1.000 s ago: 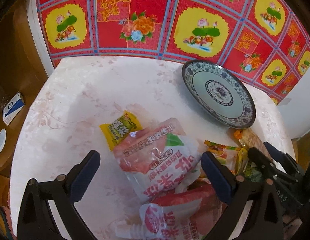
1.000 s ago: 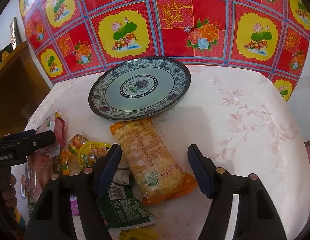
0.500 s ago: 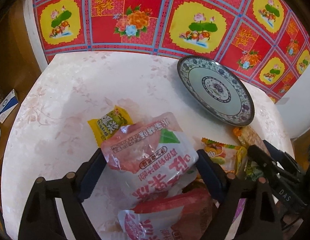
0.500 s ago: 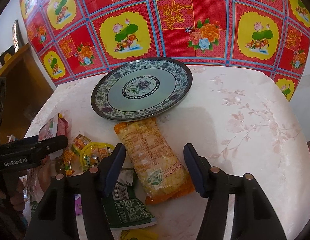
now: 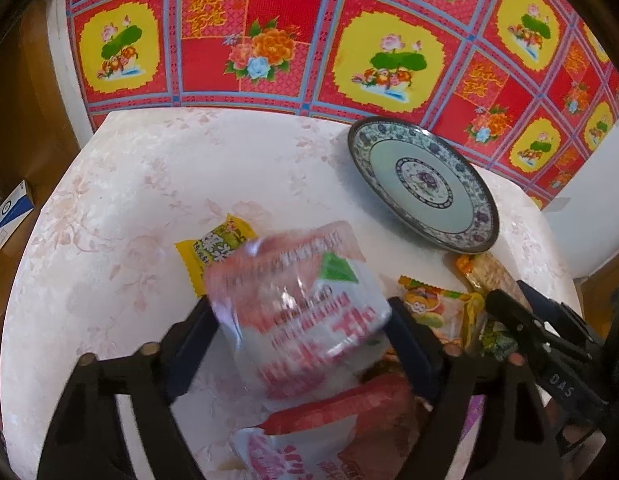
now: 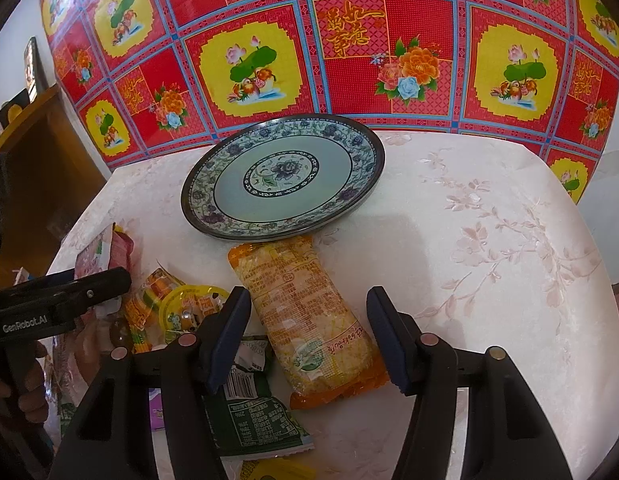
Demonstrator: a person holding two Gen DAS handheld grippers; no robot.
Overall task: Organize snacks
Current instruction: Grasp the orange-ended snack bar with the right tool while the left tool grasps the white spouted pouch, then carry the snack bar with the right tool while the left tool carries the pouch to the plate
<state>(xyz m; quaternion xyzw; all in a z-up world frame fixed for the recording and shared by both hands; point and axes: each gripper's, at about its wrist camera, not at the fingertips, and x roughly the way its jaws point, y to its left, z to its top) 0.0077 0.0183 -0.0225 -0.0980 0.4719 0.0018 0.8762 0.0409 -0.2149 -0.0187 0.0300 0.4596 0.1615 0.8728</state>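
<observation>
Gripping a pink-and-white plastic snack pouch (image 5: 297, 312), left tongs (image 5: 301, 344), right tongs (image 6: 305, 336) wide astride long orange cracker packet (image 6: 305, 320), blue-patterned ceramic plate (image 6: 283, 182) beyond, pale floral worktop (image 6: 489, 240).

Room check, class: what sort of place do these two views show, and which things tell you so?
Most likely a home dining corner: a patterned plate on a table with a pale floral cover, loose snack packets, and a red festive floral cloth behind.

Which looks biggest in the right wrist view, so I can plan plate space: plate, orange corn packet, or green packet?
1. plate
2. orange corn packet
3. green packet, partly hidden behind the right gripper, so its rank is unsure.
</observation>
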